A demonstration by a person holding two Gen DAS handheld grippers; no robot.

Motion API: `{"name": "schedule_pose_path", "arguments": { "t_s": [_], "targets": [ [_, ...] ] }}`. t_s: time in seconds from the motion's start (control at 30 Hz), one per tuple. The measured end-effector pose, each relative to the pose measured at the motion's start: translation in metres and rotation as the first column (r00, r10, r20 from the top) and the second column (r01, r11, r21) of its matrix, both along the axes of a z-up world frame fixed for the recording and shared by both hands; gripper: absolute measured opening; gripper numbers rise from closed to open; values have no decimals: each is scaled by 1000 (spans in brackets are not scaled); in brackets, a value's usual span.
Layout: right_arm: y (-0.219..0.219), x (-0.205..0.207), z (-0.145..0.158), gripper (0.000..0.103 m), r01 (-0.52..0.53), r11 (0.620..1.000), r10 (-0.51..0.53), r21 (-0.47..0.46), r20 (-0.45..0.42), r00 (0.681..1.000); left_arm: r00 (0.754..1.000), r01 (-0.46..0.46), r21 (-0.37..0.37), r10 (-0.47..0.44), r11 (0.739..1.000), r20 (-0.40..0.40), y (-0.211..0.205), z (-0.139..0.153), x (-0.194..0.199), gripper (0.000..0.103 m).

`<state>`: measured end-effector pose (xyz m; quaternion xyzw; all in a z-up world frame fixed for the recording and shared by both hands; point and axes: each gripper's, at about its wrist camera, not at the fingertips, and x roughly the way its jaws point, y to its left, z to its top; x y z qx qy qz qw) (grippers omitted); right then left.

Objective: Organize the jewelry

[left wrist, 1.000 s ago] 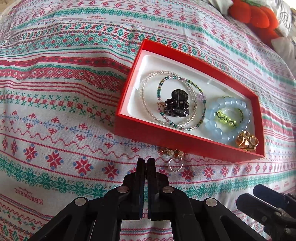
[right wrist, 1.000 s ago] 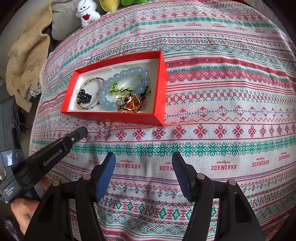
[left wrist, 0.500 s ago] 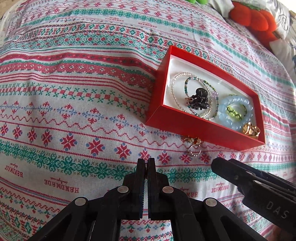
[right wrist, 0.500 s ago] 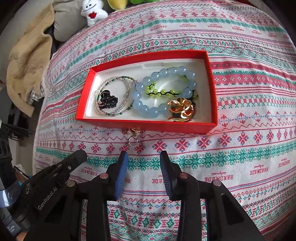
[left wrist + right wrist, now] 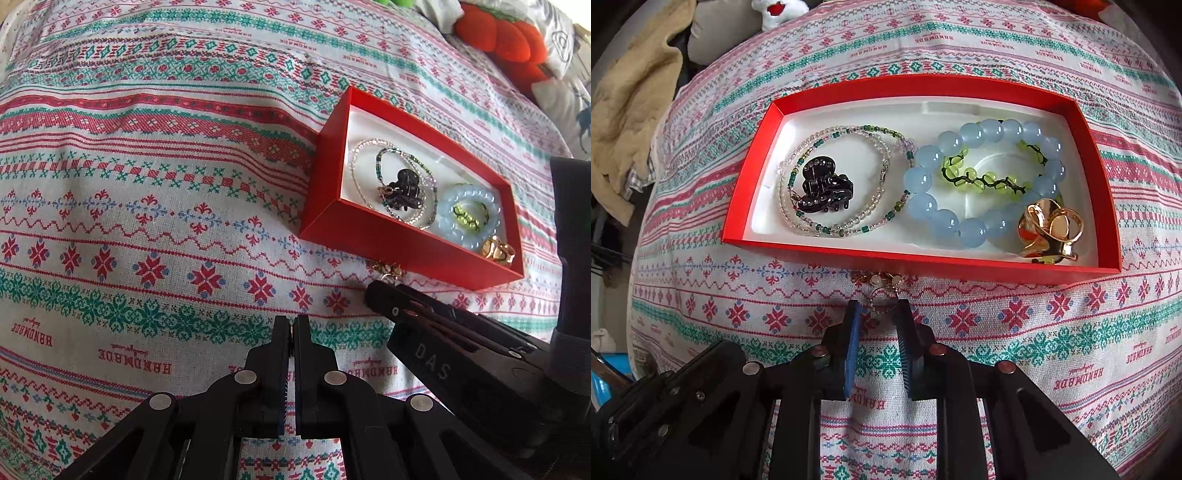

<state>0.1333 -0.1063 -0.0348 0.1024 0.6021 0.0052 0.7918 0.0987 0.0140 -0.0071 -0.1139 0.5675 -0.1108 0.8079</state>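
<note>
Closing right gripper (image 5: 875, 308) jaws around earring (image 5: 882, 286) beside box (image 5: 923, 264) wall | left gripper (image 5: 291, 325) jaws closed, empty

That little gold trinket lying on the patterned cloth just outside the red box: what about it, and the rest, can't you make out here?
- Small gold trinket, right wrist view: too small and tangled to name; its lower part sits between the closing right claw, so contact is unclear.
- Same trinket, left wrist view: partly hidden behind the right claw's tip.
- Red cardboard box, left wrist view: its near wall hides part of the floor.
- Shut left claw: holds nothing.
</note>
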Motion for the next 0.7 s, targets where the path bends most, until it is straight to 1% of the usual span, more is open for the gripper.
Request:
{"name": "schedule_pose_path", "arguments": {
  "t_s": [0.27, 0.3, 0.47, 0.6, 0.7],
  "targets": [
    [7, 4, -1, 16, -22, 999, 22, -38, 13, 1000, 1000, -14, 1, 14, 1000, -6, 10, 0, -6, 0],
    [6, 3, 0, 10, -24, 999, 24, -36, 11, 1000, 1000, -15, 2, 15, 1000, -6, 11, 0, -7, 0],
    [-2, -4, 4, 5, -27, 1000, 27, -3, -2, 1000, 1000, -16, 12, 16, 1000, -3, 11, 1, -5, 0],
    [-13, -10, 6, 3, -8, 1000, 8, -6, -13, 1000, 1000, -22, 14, 22, 1000, -4, 12, 1, -3, 0],
    [-22, -12, 10, 3, 19, 999, -18, 41, -6, 1000, 1000, -23, 11, 23, 1000, -3, 11, 2, -2, 0]
  ]
}}
